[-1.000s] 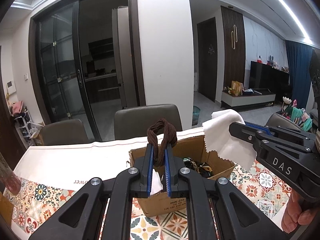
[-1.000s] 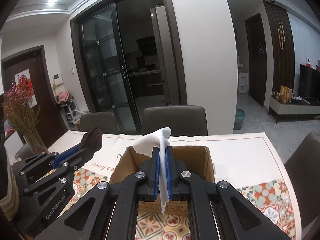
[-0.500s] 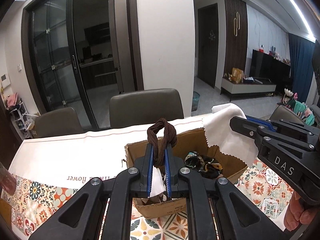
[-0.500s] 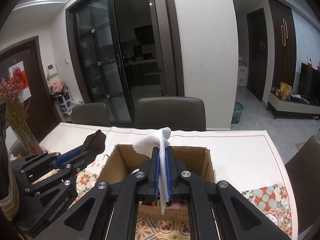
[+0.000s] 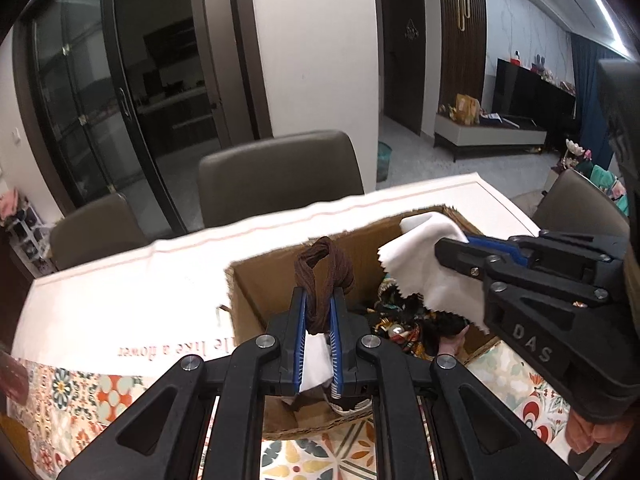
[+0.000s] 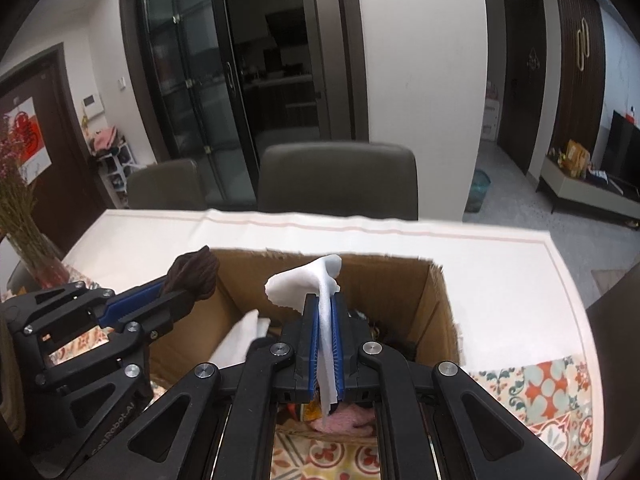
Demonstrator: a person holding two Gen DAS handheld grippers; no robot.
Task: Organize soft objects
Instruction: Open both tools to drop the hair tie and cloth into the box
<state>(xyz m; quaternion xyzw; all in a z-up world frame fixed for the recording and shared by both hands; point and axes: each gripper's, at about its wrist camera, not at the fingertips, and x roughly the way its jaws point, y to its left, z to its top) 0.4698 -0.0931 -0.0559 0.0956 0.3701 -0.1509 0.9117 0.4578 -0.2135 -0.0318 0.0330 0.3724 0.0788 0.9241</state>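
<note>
My left gripper [image 5: 319, 300] is shut on a brown knitted loop of fabric [image 5: 323, 272] that sticks up past its blue pads, over the open cardboard box [image 5: 264, 280]. My right gripper [image 6: 325, 300] is shut on a white cloth [image 6: 308, 284], whose end hangs down between the jaws. In the left wrist view the right gripper [image 5: 444, 250] holds the white cloth [image 5: 432, 276] above the box's right half. From the right wrist, the left gripper [image 6: 176, 296] with the brown fabric [image 6: 196, 274] shows over the box's [image 6: 436, 308] left wall. Patterned dark fabrics [image 5: 404, 328] and a pink item [image 6: 344, 420] lie inside.
The box stands on a table with a white runner [image 5: 120, 292] and a tile-patterned cloth [image 5: 80, 396]. Grey chairs [image 5: 280, 172] line the far side. A vase of dried flowers [image 6: 24, 232] stands at the left. A person's hand [image 5: 596, 436] grips the right tool.
Both grippers have tilted down and moved forward over the box, so its inside and contents show more. Each grip is unchanged.
</note>
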